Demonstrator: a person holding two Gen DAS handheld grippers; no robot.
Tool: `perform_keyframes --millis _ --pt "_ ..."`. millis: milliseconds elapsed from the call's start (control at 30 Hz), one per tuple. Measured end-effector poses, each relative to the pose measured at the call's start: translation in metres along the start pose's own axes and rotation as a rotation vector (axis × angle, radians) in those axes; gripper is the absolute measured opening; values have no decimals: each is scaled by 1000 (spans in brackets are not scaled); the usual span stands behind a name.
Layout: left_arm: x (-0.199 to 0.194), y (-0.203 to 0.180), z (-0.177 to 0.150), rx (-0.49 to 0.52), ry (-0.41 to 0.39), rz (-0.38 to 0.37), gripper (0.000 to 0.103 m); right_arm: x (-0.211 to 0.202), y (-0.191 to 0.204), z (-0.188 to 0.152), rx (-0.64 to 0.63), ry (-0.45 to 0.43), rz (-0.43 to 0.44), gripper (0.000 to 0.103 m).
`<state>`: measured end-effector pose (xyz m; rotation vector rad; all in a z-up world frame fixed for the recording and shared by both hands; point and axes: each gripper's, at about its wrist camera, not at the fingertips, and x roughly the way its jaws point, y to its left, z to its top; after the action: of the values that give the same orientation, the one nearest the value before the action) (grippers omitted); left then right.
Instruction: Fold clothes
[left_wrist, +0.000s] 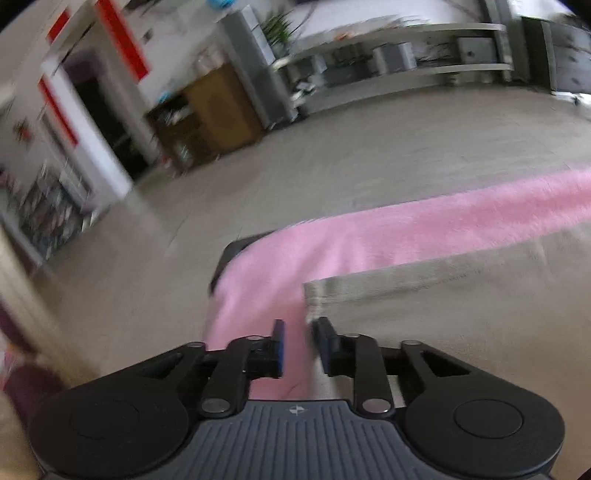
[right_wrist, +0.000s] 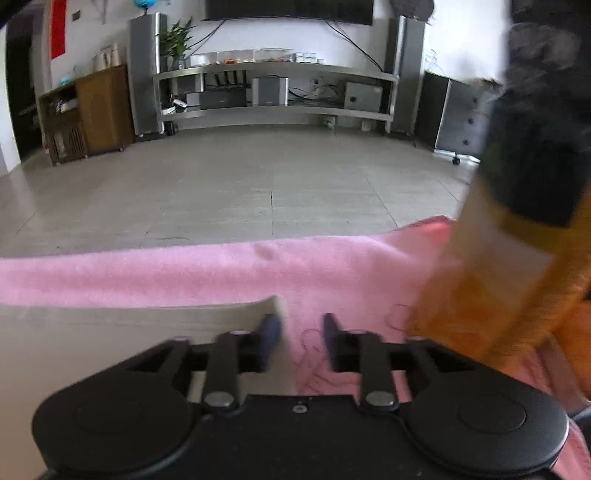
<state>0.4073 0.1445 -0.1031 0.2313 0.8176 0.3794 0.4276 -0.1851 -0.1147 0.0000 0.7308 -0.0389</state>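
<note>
Low, both tongs (left_wrist: 297, 326) (right_wrist: 300, 325) over beige garment (left_wrist: 461, 314).

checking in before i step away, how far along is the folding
Early, by the look of it. Done: a beige cloth lies flat on the pink fleece blanket, no fold visible. In hand: nothing; the left gripper and right gripper stand open at the cloth's two near corners, pads not pressing fabric. Left: grip the corners and make the folds; an orange-and-black garment also waits at the right.
</note>
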Motion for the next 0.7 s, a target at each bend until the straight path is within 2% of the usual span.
perform_keyframes --millis 100,167,233,367,467,533,600,633,667,700 --pt "-34 28 -2 -67 79 -54 26 -53 -16 6 33 -14 36 33" --pt "-69 48 -12 -96 105 -90 26 -93 -32 8 91 7 92 36" --pt "-115 59 -32 -90 100 -130 26 -139 -48 8 161 37 152 45" --pt "-197 70 -84 -72 70 -227 28 -221 -76 -12 241 54 275 53" --pt "-219 71 -120 -147 53 -294 28 -262 -94 -41 301 21 320 62" --pt "-213 65 -137 -222 50 -335 27 -258 -104 -65 388 34 350 65" --pt "-190 55 -143 -289 74 -365 25 -244 -113 -86 488 63 386 65" --pt "-179 51 -143 -305 85 -363 18 -229 -116 -94 529 85 399 62" --pt "-172 47 -143 -317 92 -355 17 -213 -118 -101 571 108 413 48" --pt "-167 43 -143 -314 86 -342 17 -200 -115 -105 561 128 414 36"
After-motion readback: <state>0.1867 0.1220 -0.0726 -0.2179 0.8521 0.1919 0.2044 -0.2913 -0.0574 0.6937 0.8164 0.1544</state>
